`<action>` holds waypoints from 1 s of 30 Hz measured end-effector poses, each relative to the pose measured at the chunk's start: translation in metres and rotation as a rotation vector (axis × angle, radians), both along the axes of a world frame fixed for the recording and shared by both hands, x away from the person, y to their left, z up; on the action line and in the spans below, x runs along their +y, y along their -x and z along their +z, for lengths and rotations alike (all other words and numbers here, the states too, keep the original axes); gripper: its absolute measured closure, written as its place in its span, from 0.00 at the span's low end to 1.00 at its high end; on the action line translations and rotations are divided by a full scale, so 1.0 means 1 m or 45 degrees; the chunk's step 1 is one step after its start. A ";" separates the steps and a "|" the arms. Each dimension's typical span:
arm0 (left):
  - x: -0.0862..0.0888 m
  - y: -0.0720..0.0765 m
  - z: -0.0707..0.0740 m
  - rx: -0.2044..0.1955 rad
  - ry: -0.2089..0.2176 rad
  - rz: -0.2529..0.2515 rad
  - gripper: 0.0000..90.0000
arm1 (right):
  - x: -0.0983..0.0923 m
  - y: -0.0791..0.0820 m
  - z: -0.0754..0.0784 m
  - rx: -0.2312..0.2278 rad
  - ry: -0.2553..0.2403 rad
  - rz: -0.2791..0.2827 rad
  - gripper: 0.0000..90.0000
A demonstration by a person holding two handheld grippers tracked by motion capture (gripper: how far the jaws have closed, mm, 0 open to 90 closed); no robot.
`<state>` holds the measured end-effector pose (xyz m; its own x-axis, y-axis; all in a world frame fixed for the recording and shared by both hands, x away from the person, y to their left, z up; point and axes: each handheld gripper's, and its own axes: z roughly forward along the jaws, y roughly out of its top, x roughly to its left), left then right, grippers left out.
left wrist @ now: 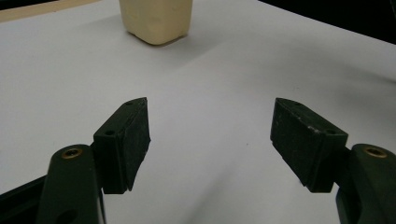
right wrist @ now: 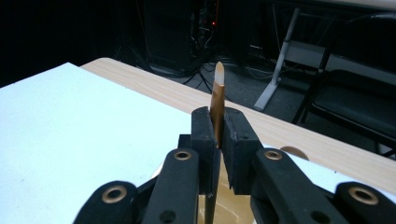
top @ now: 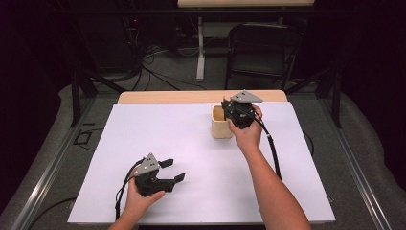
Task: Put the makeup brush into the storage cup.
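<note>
Poised above a cream container point(top: 221, 122), the right gripper point(right wrist: 217, 135) pinches a thin wooden stick point(right wrist: 217, 95) upright for lowering inside, while the left gripper point(top: 173, 170) rests spread on the white table cover point(top: 167, 139).

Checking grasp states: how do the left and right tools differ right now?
The left tool stands wide open with nothing between its pads; the right tool is shut on a thin wooden stick. The left tool rests low near the table's front edge; the right tool is held over the cream box farther back. Both are black, each held in a hand.
</note>
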<state>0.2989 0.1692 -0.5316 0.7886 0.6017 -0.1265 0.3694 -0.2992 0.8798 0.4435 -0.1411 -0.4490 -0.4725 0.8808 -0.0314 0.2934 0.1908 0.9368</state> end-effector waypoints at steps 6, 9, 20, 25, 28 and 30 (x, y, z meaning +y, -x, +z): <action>0.000 0.000 0.000 -0.002 -0.004 -0.001 0.32 | 0.000 0.001 -0.010 0.023 0.005 -0.006 0.93; 0.000 0.000 0.000 -0.002 -0.005 -0.001 0.32 | 0.000 0.000 -0.013 0.027 0.010 -0.010 0.93; 0.000 0.000 0.000 0.000 -0.003 0.001 0.32 | 0.001 -0.001 -0.021 0.047 0.041 -0.011 0.93; 0.000 0.000 0.000 0.002 -0.005 0.002 0.32 | 0.003 -0.001 -0.023 0.053 0.061 -0.007 0.93; 0.000 0.000 0.000 0.000 -0.002 0.002 0.32 | 0.003 -0.001 -0.023 0.054 0.065 -0.006 0.93; 0.000 0.000 0.000 0.000 -0.004 0.001 0.32 | 0.003 -0.002 -0.024 0.059 0.068 -0.008 0.93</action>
